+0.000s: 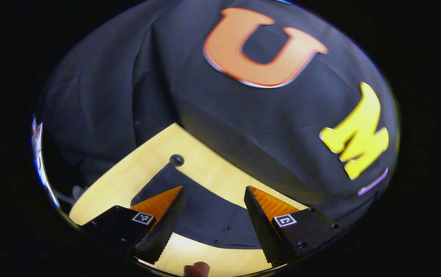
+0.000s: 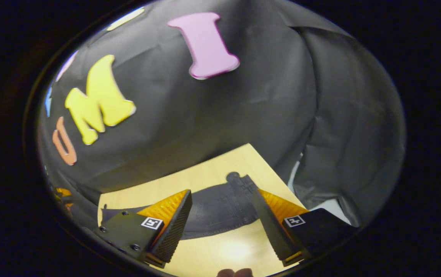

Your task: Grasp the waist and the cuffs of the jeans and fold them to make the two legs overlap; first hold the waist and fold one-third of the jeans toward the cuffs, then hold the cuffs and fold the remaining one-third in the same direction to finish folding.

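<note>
Dark jeans (image 1: 205,219) lie flat on a light wooden table (image 1: 212,169). In the left gripper view one end of them spreads out beneath and between the fingers, with a straight edge running up to the left. My left gripper (image 1: 214,188) hangs open above this cloth and holds nothing. The right gripper view has the jeans (image 2: 220,207) stretched across the table (image 2: 189,181), and a stitched band, seemingly the waist (image 2: 241,186), lies at the right. Over that stretch my right gripper (image 2: 222,191) is open and holds nothing.
A small dark round spot (image 1: 176,160) sits on the table at the jeans' far corner. The black cloth wall (image 1: 266,127) stands close behind the table's far edges. A person's fingertip (image 1: 196,269) shows at the bottom edge, and another fingertip (image 2: 236,273) likewise.
</note>
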Demonstrator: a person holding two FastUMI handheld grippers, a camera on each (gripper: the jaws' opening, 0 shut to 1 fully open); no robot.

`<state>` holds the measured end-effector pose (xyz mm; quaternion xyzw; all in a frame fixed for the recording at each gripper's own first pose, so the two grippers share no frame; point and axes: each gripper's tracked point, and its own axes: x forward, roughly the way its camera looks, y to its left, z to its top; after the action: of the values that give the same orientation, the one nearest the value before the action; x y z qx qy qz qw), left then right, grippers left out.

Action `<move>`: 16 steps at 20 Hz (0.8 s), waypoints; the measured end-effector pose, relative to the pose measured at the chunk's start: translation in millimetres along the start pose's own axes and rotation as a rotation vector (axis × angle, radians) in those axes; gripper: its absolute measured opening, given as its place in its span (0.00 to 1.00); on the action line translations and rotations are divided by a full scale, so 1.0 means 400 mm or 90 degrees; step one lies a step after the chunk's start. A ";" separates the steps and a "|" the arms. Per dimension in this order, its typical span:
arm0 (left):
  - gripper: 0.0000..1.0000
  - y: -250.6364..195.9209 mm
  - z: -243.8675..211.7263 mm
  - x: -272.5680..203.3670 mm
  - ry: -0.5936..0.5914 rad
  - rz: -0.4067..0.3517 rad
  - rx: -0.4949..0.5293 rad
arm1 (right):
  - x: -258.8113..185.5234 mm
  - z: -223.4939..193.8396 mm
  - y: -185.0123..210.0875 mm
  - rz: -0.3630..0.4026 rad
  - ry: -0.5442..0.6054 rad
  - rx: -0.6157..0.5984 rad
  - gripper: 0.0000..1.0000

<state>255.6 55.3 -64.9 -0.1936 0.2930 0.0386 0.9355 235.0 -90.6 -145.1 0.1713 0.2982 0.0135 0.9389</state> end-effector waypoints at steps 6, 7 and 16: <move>0.97 -0.139 -0.092 -0.140 -0.145 -0.070 0.141 | -0.134 -0.023 0.010 0.023 -0.132 -0.105 0.98; 0.98 -0.144 -0.117 -0.153 -0.159 -0.067 0.159 | -0.153 -0.034 0.010 0.014 -0.147 -0.135 0.98; 0.99 -0.175 -0.325 -0.214 -0.159 -0.066 0.200 | -0.143 -0.205 -0.083 -0.006 -0.068 -0.114 0.98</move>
<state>128.8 -55.5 -90.8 -0.0538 0.1669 -0.0319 0.9840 139.0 -103.6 -186.8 0.0859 0.2460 0.0265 0.9651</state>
